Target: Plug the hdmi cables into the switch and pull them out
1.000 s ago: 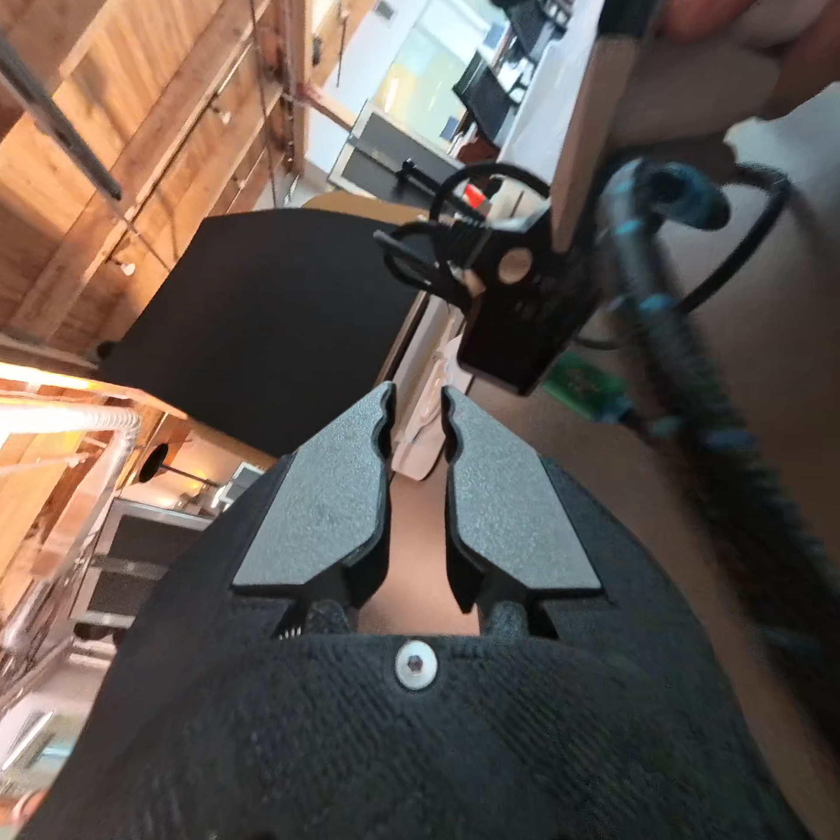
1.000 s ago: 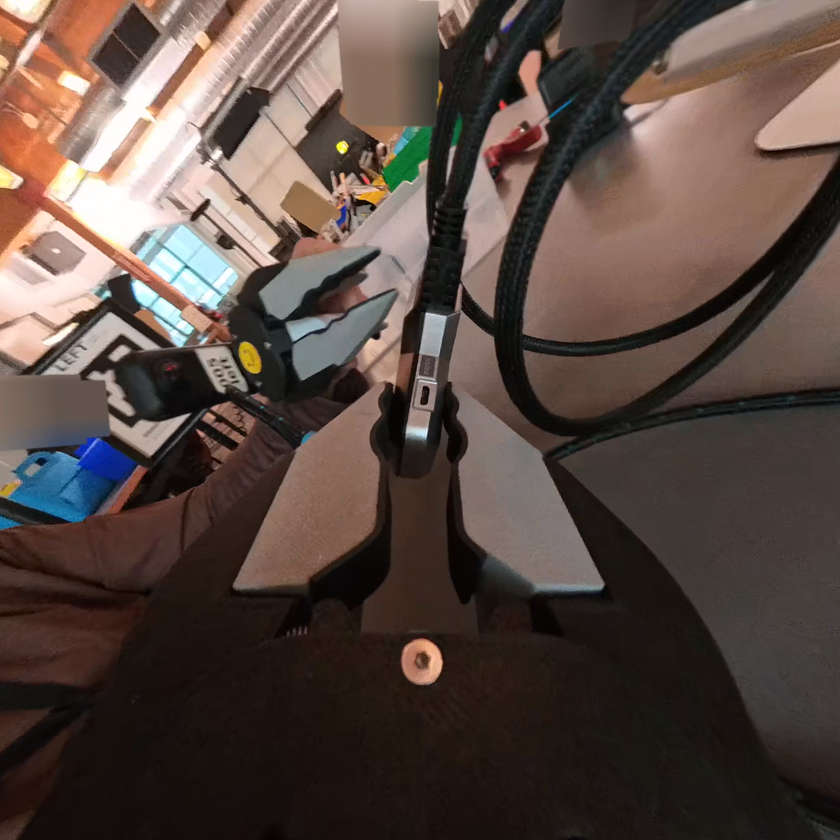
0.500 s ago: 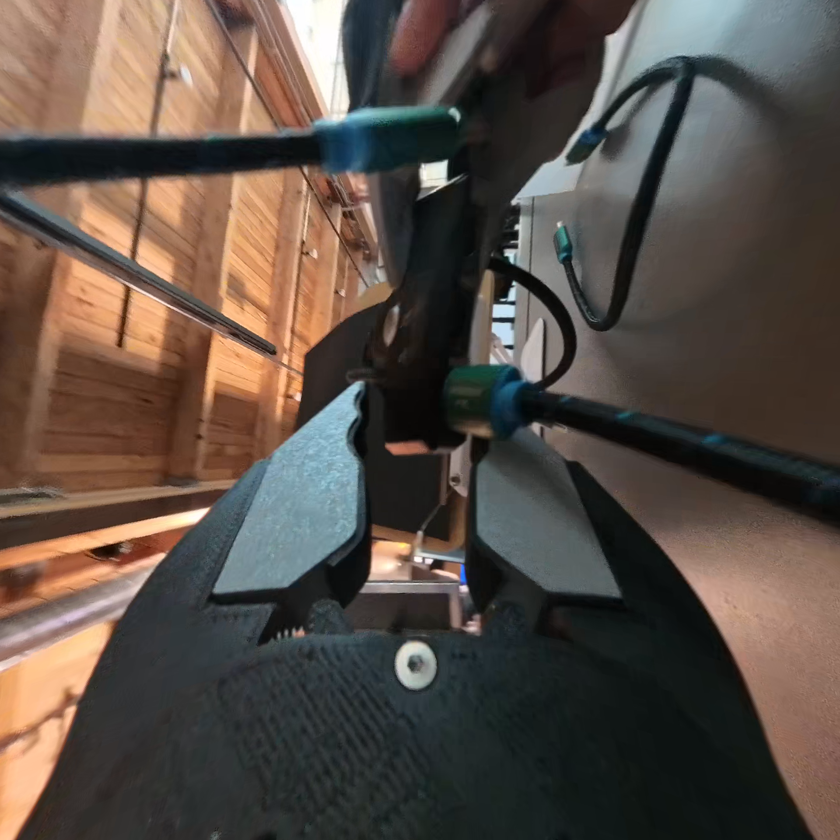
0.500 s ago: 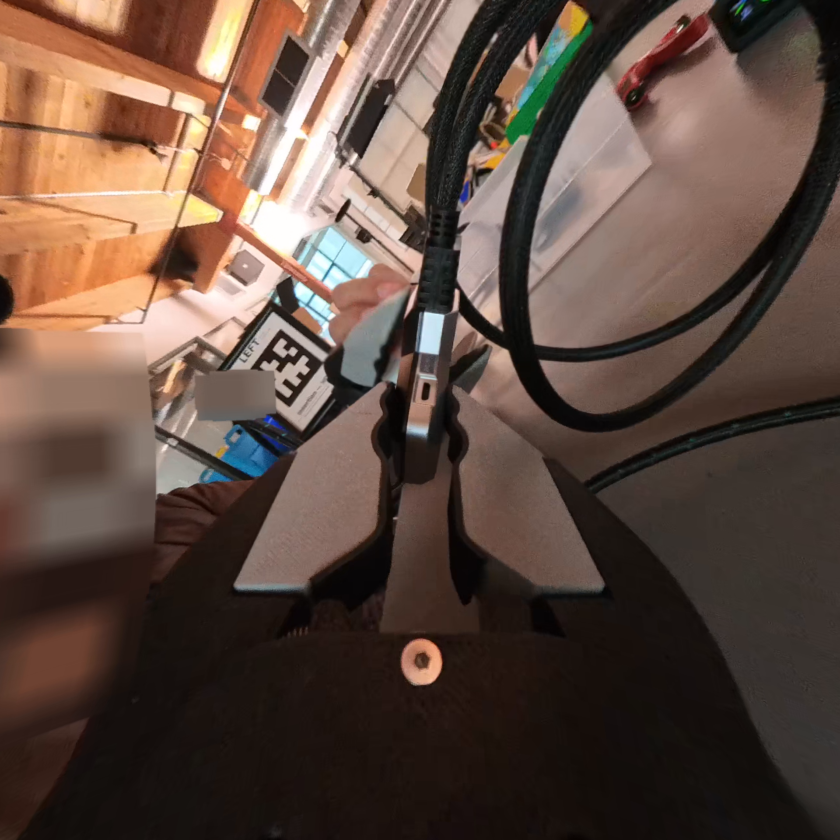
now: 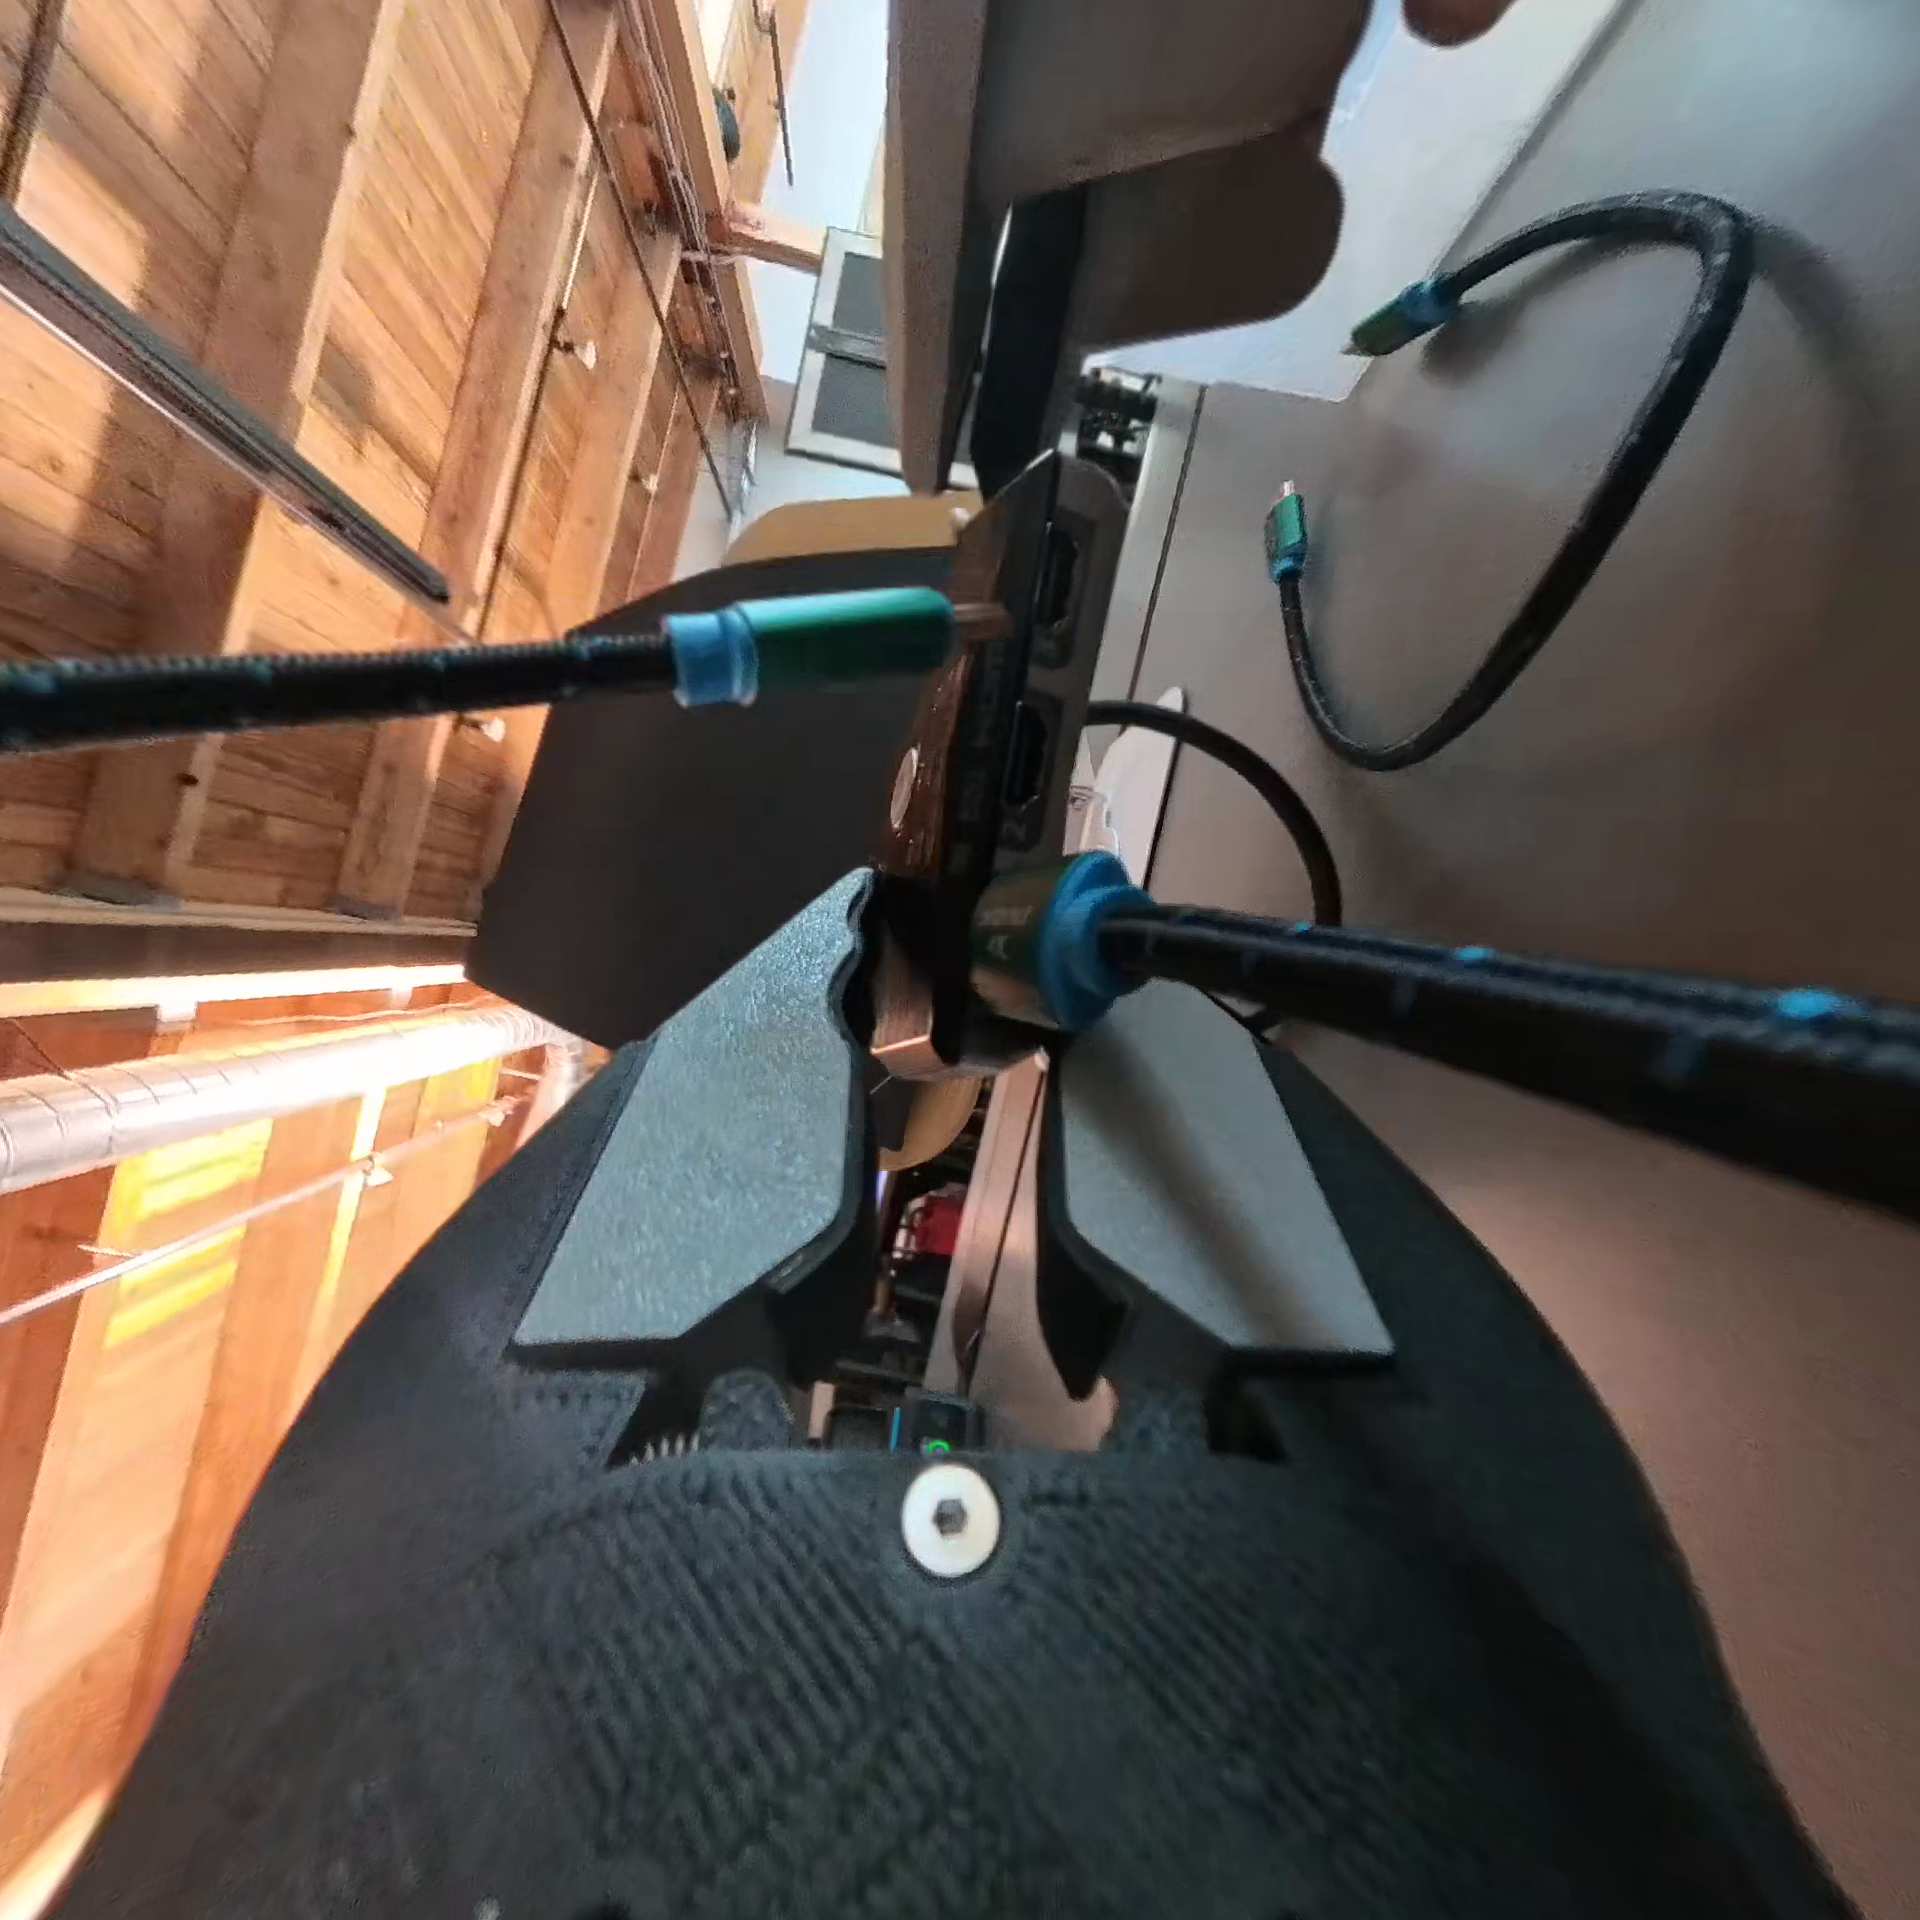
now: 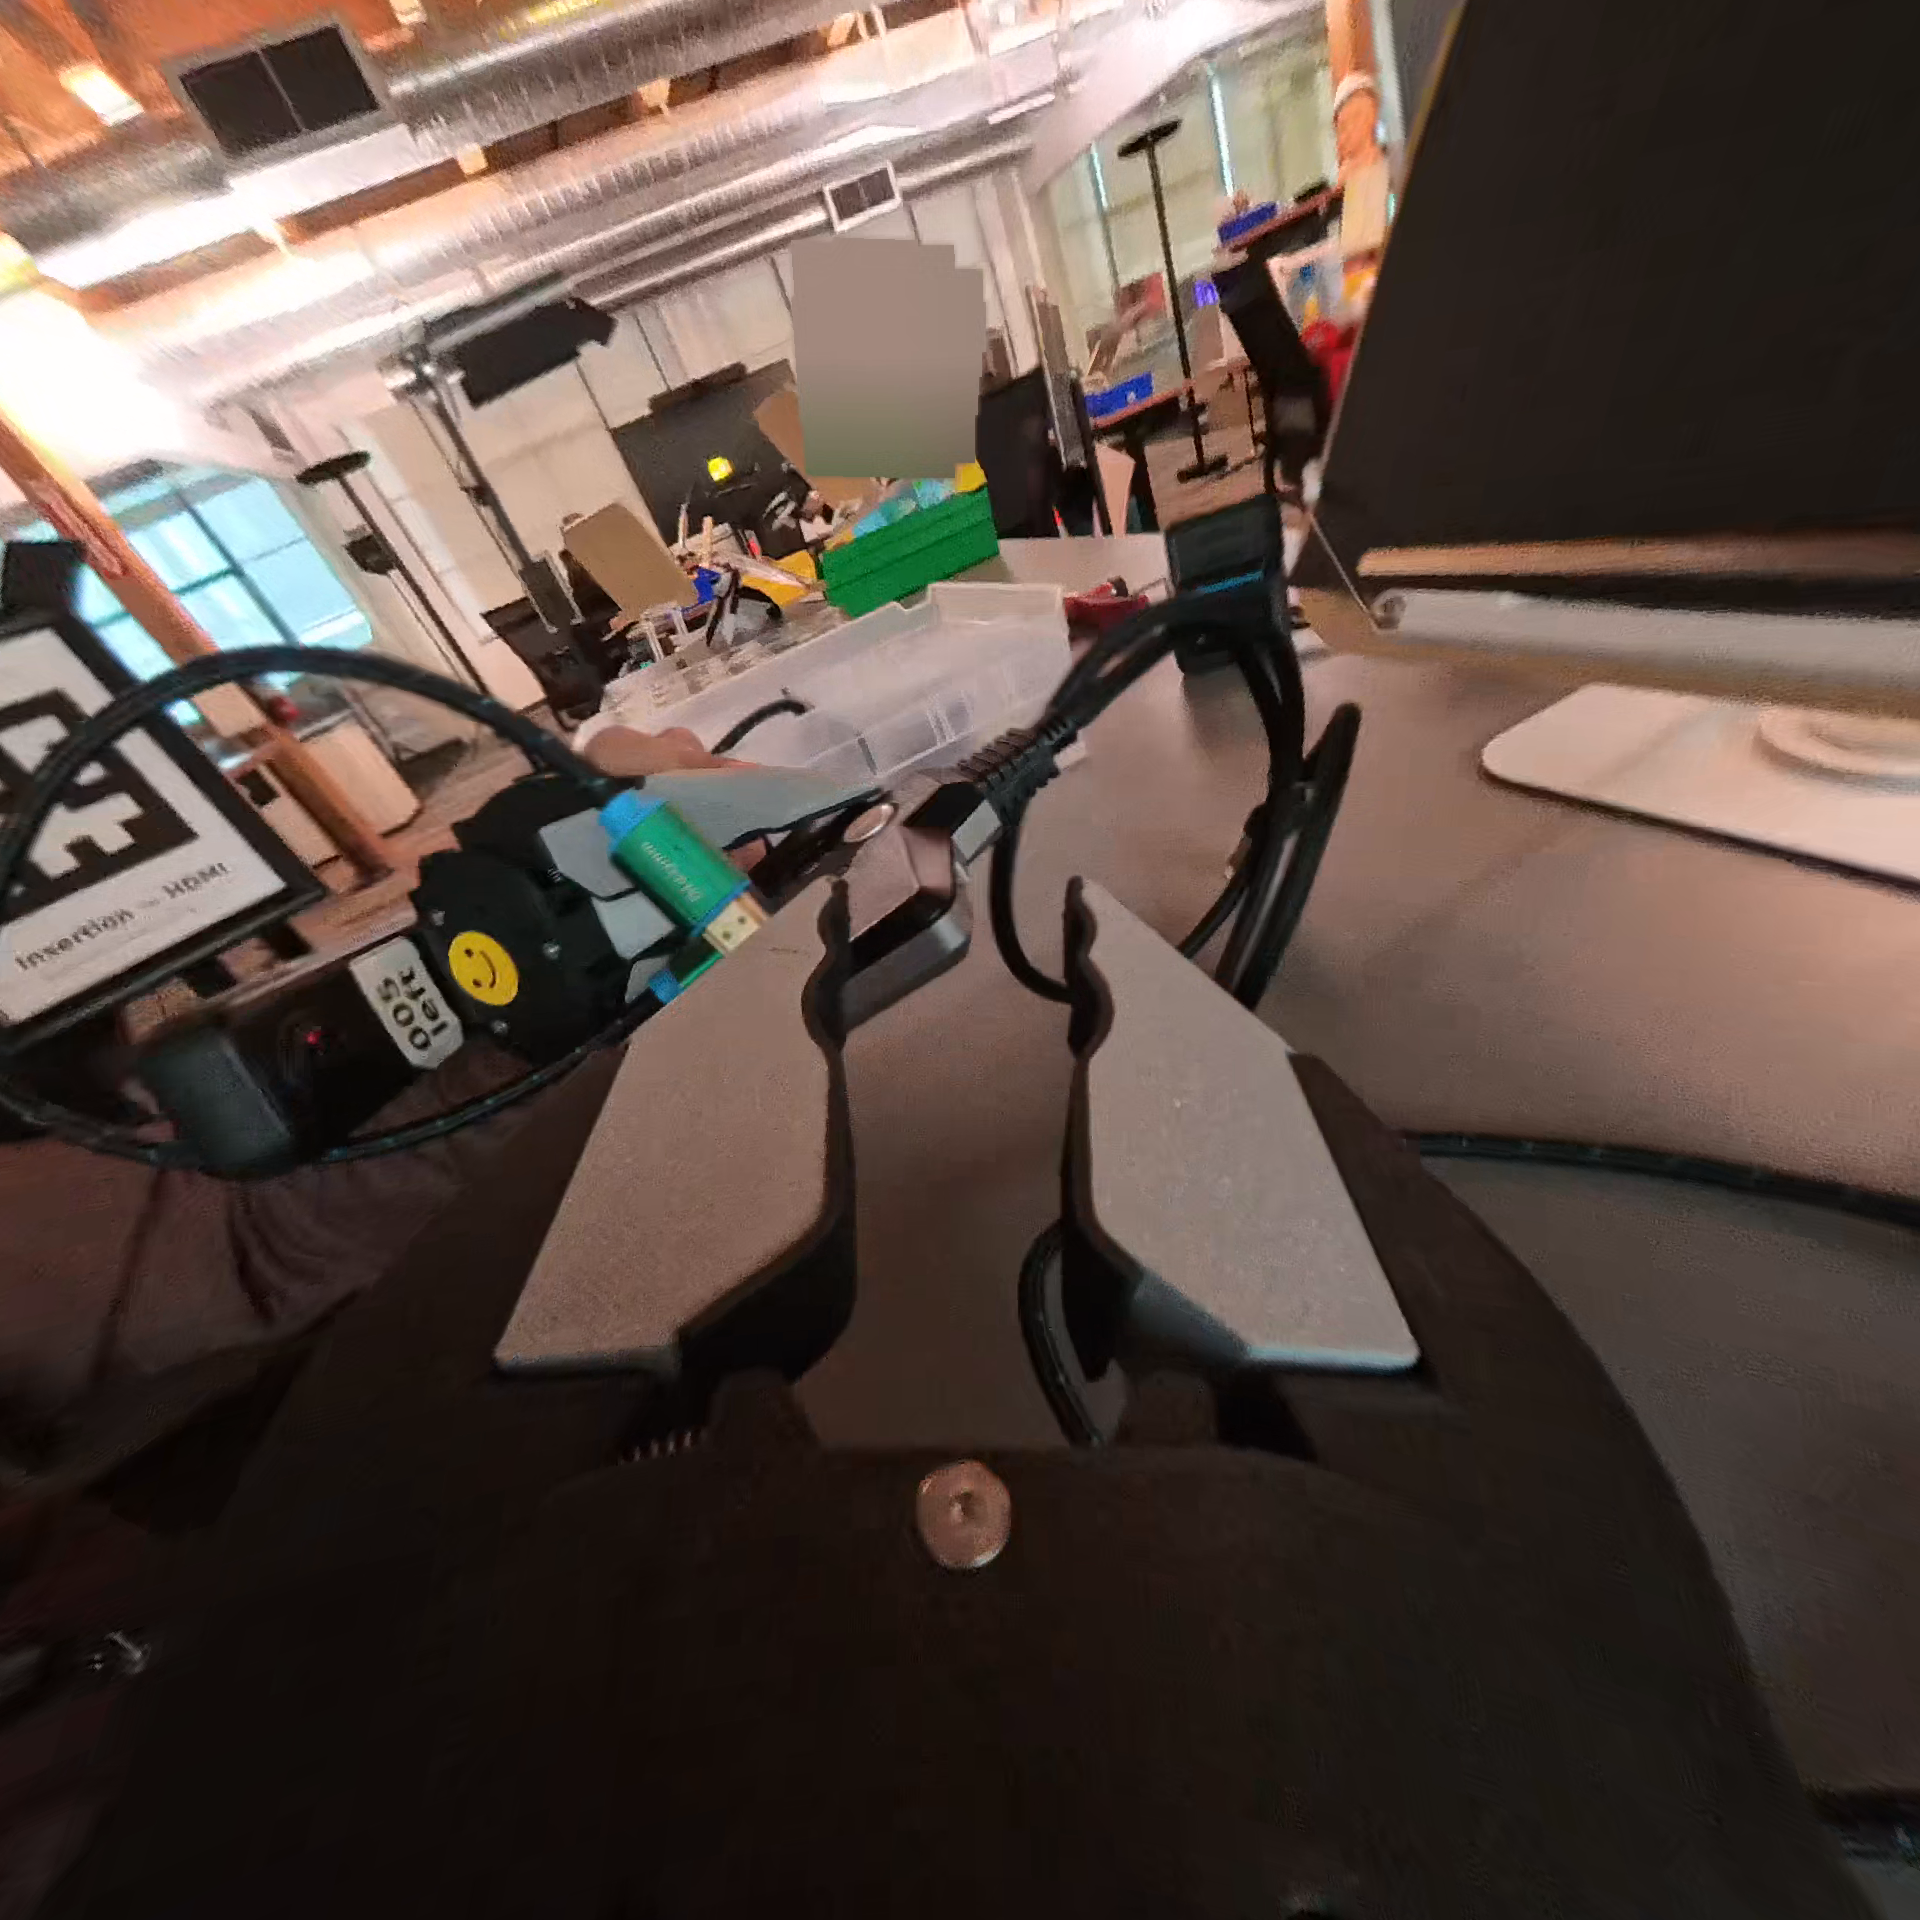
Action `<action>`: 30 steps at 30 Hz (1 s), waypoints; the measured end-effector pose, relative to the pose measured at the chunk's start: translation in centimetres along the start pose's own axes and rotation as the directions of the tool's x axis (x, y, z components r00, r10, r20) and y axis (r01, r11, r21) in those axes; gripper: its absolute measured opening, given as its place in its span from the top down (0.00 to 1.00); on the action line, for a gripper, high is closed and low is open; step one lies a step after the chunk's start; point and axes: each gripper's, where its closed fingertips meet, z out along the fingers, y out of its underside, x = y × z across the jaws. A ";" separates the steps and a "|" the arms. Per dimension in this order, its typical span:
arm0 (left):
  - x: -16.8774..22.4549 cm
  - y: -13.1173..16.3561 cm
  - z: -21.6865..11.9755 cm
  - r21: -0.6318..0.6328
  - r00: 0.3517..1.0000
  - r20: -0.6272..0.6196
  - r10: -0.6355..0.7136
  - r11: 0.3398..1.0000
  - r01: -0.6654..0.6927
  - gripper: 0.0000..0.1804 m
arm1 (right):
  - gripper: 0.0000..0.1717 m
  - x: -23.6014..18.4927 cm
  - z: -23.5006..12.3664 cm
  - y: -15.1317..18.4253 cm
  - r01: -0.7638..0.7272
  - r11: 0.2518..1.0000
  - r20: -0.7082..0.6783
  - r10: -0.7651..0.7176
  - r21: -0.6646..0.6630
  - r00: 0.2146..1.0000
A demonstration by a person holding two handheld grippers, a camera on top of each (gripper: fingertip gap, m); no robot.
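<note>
My left gripper (image 5: 956,987) is shut on one end of the dark slim HDMI switch (image 5: 997,748) and holds it up off the table. A green HDMI plug with a blue collar (image 5: 1013,940) sits in a port next to my right finger. A second green plug (image 5: 842,644) hangs across the view with its gold tip bare. My right gripper (image 6: 951,925) is open; the switch (image 6: 914,914) lies between its fingers by the left one, not pressed. In the right wrist view the left gripper (image 6: 769,862) grips the switch, the loose green plug (image 6: 675,868) lies across it, and a black cable plug (image 6: 987,800) is in the switch.
A black braided cable with green plugs (image 5: 1392,322) lies looped on the brown table (image 6: 1558,1039). A monitor on its silver stand (image 6: 1662,769) is at the right. A clear plastic tray (image 6: 914,675) and a green box (image 6: 904,551) stand behind. Across from one pair of fingers to the other is roughly 7 cm.
My right gripper opened and let go of the switch it was holding. My left gripper opened around the switch's end and closed on it. Both views swung round.
</note>
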 end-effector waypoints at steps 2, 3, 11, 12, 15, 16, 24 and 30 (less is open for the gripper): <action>-0.3 -0.2 -0.1 0.013 0.999 0.002 -0.047 0.999 0.047 0.85 | 0.77 -1.1 0.2 0.1 0.026 1.000 0.043 -0.026 -0.010 0.999; -0.5 -0.2 -0.1 0.013 0.998 0.003 -0.061 0.998 0.061 0.85 | 0.76 -1.5 0.4 0.4 0.030 0.999 0.065 -0.028 -0.025 0.997; 0.4 -2.1 -0.4 0.064 0.998 -0.038 -0.042 0.997 0.044 0.86 | 0.88 -0.2 1.2 1.0 0.018 0.999 -0.011 -0.019 -0.048 1.000; 0.6 -2.5 -0.4 0.073 0.998 -0.048 -0.044 0.996 0.047 0.87 | 0.89 0.2 1.0 0.9 0.035 0.998 -0.044 -0.037 -0.046 0.998; 0.9 -1.5 0.6 0.002 0.997 -0.050 -0.050 0.999 0.050 0.87 | 0.87 1.2 0.7 0.6 0.107 0.993 -0.148 -0.112 -0.043 0.983; 1.0 -1.0 0.9 -0.030 0.998 -0.046 -0.048 0.998 0.046 0.87 | 0.87 1.5 0.6 0.5 0.115 0.992 -0.170 -0.121 -0.044 0.978; 1.7 1.9 1.4 -0.132 0.963 -0.123 -0.238 0.966 0.222 0.88 | 0.82 0.9 0.7 1.1 0.053 0.997 -0.085 -0.058 -0.060 0.995; 2.3 1.2 1.0 -0.078 0.954 -0.171 -0.248 0.968 0.238 0.88 | 0.85 1.2 2.4 4.4 0.110 0.967 -0.116 -0.139 -0.231 0.984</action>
